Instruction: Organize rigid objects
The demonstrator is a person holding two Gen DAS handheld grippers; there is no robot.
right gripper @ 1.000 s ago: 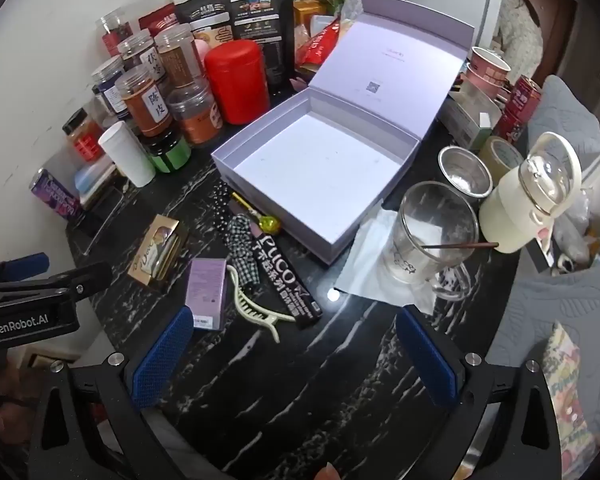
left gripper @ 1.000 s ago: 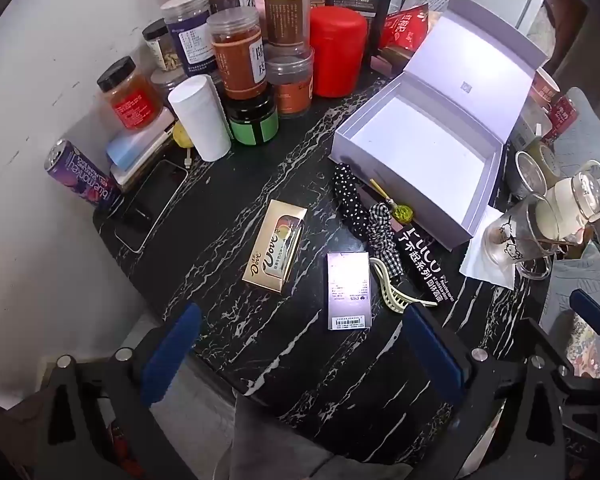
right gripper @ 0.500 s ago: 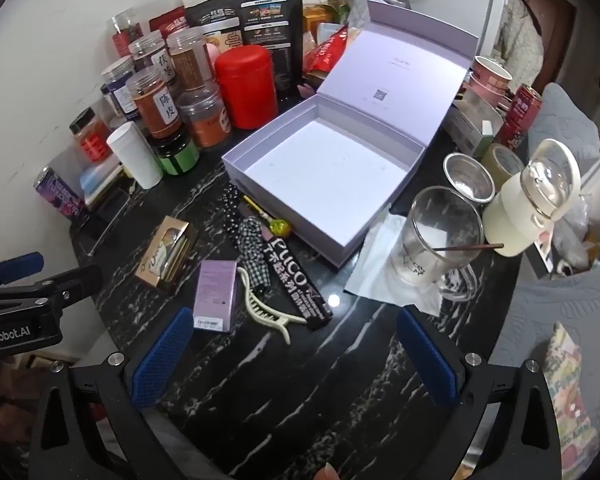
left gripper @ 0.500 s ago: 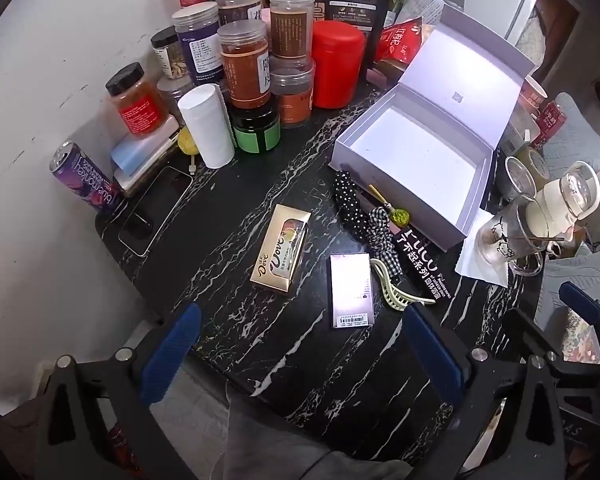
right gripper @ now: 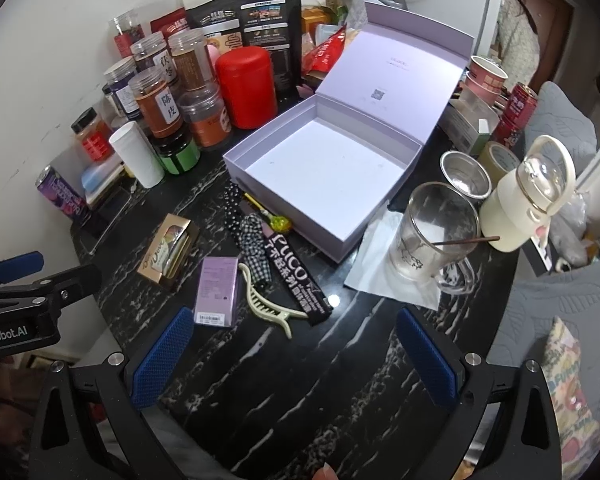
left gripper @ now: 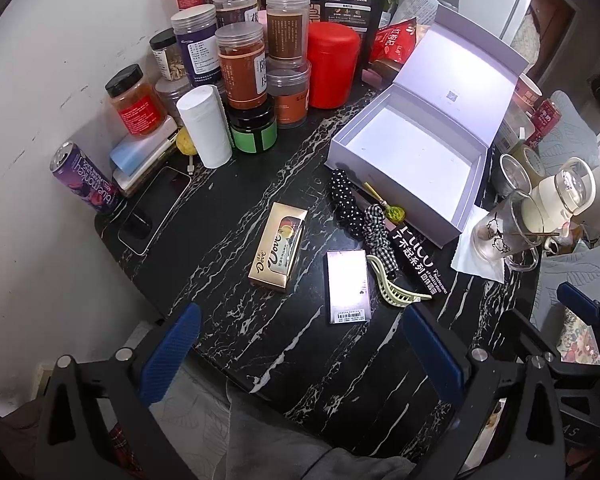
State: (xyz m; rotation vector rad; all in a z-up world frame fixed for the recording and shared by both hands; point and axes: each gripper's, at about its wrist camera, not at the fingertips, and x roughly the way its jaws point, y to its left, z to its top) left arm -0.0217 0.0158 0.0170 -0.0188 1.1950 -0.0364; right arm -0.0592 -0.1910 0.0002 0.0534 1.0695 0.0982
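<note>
An open, empty lilac gift box (left gripper: 416, 168) (right gripper: 324, 176) sits on the black marble table, lid up. In front of it lie a gold Dove chocolate box (left gripper: 278, 252) (right gripper: 168, 254), a small purple carton (left gripper: 348, 286) (right gripper: 216, 292), a cream hair claw (left gripper: 396, 284) (right gripper: 266, 304), a black PUCO packet (left gripper: 420, 260) (right gripper: 298, 276), two scrunchies (left gripper: 364, 216) and a green-tipped stick (right gripper: 274, 218). My left gripper (left gripper: 300, 354) and right gripper (right gripper: 294, 360) are both open and empty, hovering over the table's near edge.
Jars, a red canister (left gripper: 332, 70), a white tube (left gripper: 204, 126) and a drink can (left gripper: 84, 182) crowd the back left. A phone (left gripper: 154, 208) lies at the left. A glass mug (right gripper: 434, 232), a cream bottle (right gripper: 528, 196) and a metal cup (right gripper: 466, 174) stand right.
Both grippers have drawn back and up from the table, so the objects look smaller and farther. Nothing on the table has moved.
</note>
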